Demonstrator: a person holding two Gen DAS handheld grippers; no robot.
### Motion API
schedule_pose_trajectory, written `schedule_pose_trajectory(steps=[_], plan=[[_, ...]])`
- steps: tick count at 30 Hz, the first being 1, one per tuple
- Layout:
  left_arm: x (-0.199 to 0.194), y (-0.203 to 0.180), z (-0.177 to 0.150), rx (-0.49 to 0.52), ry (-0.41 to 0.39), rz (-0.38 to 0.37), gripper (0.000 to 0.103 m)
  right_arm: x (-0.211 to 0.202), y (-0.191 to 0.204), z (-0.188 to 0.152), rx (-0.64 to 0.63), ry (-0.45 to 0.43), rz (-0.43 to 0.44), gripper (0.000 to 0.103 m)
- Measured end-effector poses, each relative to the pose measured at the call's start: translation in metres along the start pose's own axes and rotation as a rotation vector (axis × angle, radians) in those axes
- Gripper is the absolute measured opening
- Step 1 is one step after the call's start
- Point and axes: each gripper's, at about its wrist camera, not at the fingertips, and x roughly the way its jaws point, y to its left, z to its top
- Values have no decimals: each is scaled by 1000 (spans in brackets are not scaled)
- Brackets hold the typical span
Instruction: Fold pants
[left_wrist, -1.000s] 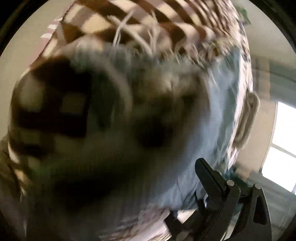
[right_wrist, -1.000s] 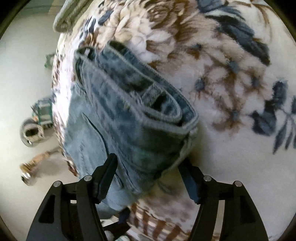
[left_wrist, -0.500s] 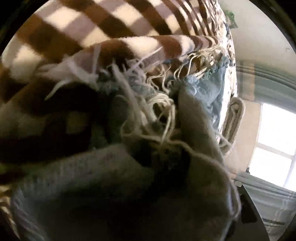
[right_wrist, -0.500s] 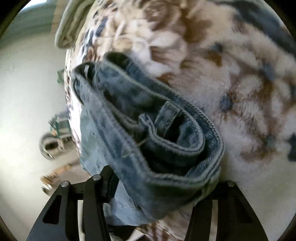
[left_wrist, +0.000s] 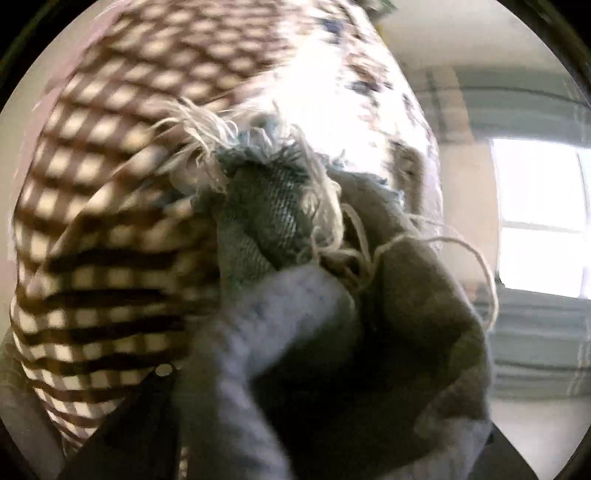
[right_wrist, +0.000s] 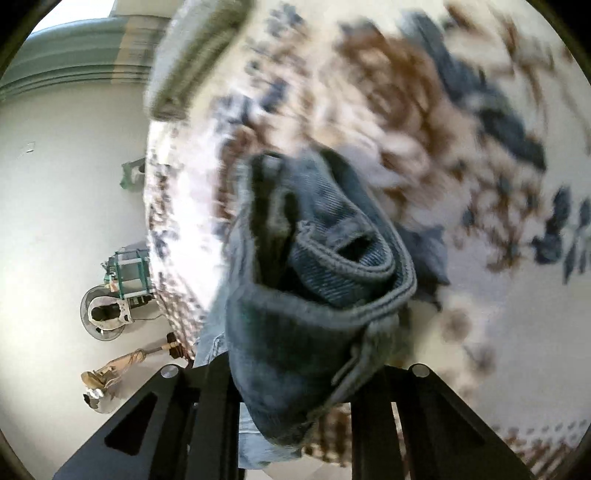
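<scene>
the blue denim pants (right_wrist: 317, 295), bunched, hang above the floral fleece blanket (right_wrist: 498, 332) near its edge. the right gripper (right_wrist: 295, 387) has its fingers clamped on the waistband. the left gripper (left_wrist: 295, 424) is buried under frayed hem (left_wrist: 266, 206); i cannot tell its finger state. a brown checked blanket (left_wrist: 110, 184) lies behind.

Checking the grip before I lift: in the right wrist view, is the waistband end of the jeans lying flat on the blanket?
No, the jeans are bunched and rolled between the right gripper fingers, above the floral blanket.
</scene>
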Motion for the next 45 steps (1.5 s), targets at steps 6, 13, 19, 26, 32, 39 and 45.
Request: schedule_pose_trajectory(steps=[6, 13, 19, 26, 32, 39, 45], plan=[[13, -107, 43, 173, 97, -44, 23, -45, 61, 22, 45, -103, 40, 17], [101, -232, 116, 300, 266, -148, 23, -83, 135, 93, 139, -326, 107, 17], [215, -351, 179, 430, 368, -237, 23, -82, 205, 203, 183, -538, 144, 17], [346, -436, 245, 564, 437, -323, 23, -33, 254, 340, 130, -688, 250, 17], [440, -376, 285, 600, 493, -101, 23, 67, 202, 392, 158, -647, 161, 17], [448, -322, 306, 517, 538, -90, 27, 108, 171, 387, 224, -593, 149, 22], [418, -340, 320, 583, 550, 4, 47, 98, 167, 391, 229, -498, 77, 52]])
